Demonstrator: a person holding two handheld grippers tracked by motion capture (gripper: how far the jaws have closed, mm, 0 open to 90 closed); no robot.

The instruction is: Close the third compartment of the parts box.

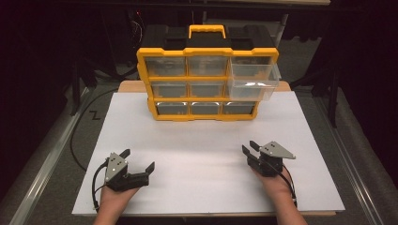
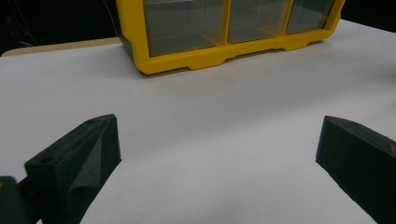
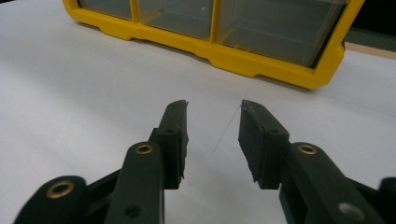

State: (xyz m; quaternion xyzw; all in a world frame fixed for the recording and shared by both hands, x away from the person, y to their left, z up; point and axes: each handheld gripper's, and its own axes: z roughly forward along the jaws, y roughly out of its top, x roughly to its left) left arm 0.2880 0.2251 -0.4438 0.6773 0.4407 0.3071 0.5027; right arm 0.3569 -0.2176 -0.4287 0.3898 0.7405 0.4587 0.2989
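High view, organizer: a yellow-framed drawer cabinet [image 1: 206,75] with a black top and a yellow carry handle [image 1: 207,31] stands upright in the upper middle of the frame, at the far edge of the white board [image 1: 202,154].
Drawers: three rows of three clear bins; eight sit flush in the frame.
Pulled drawer: the top-right drawer [image 1: 252,75] juts forward, right of centre near the top of the frame, hanging over the row beneath it; its clear walls show nothing inside that I can make out.
Other bins: contents cannot be told through the hazy fronts.
Left gripper view, organizer: the bottom row of the cabinet [image 2: 224,32] fills the upper middle of the frame, its bins looking bare as far as the plastic lets one see.
Right gripper view, organizer: the bottom row [image 3: 219,32] runs across the top of the frame.
Left gripper: [image 1: 138,160] lower left of the high view, held in a hand [image 1: 112,199], jaws spread wide apart, gripping nothing, well apart from the cabinet.
Right gripper: [image 1: 250,148] lower right of the high view, jaws parted by a narrow gap, nothing between them, over the bare board.
Table: wooden edge [image 1: 129,86] showing behind the board, upper left of centre.
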